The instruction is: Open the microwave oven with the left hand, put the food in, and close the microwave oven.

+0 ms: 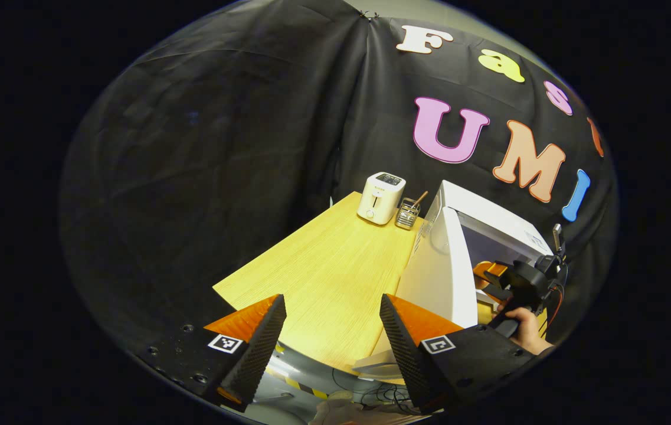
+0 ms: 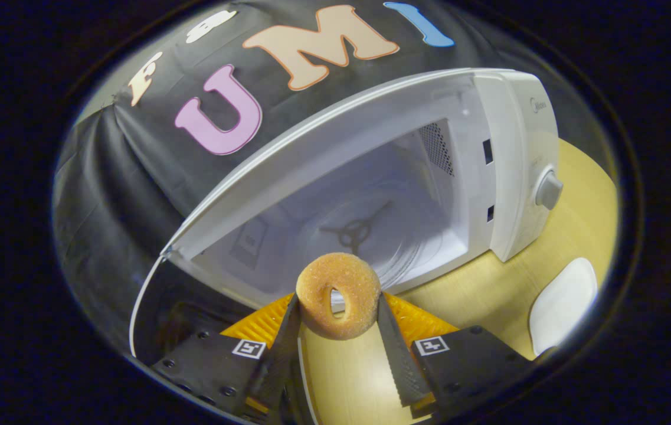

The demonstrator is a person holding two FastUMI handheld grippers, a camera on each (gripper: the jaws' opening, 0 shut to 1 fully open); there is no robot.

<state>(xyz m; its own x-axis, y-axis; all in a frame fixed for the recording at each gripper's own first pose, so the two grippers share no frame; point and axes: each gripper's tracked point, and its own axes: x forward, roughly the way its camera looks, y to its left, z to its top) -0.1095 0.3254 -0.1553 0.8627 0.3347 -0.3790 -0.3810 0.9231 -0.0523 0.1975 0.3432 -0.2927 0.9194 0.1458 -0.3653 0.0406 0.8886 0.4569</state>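
White and boxy, the microwave oven [image 2: 370, 177] stands on a pale wood-grain surface [image 2: 553, 236] with its door [image 1: 444, 271] swung wide open. In the right gripper view the cavity faces the camera: a glass turntable [image 2: 382, 236] lies on its floor, a vent grille sits high on the inner side wall, and a round grey knob [image 2: 549, 190] sticks out of the control panel at the right. The right gripper [image 2: 338, 310] holds a sugared doughnut [image 2: 338, 295] upright, hole facing the camera, with its jaws clamped on the doughnut's two sides. The doughnut hangs just in front of the cavity's lower edge, above the surface. A white plate [image 2: 565, 304] lies on the surface to the right, near the oven's front corner.

In the left gripper view the left gripper [image 1: 332, 330] hovers over the near edge of the surface with its jaws spread apart and nothing between them. Beyond it, at the far end of the surface, a white toaster [image 1: 381, 198] stands beside a small wire holder [image 1: 408, 213] with a stick in it. At the right, a hand [image 1: 527, 330] grips the other gripper just in front of the oven's opening.
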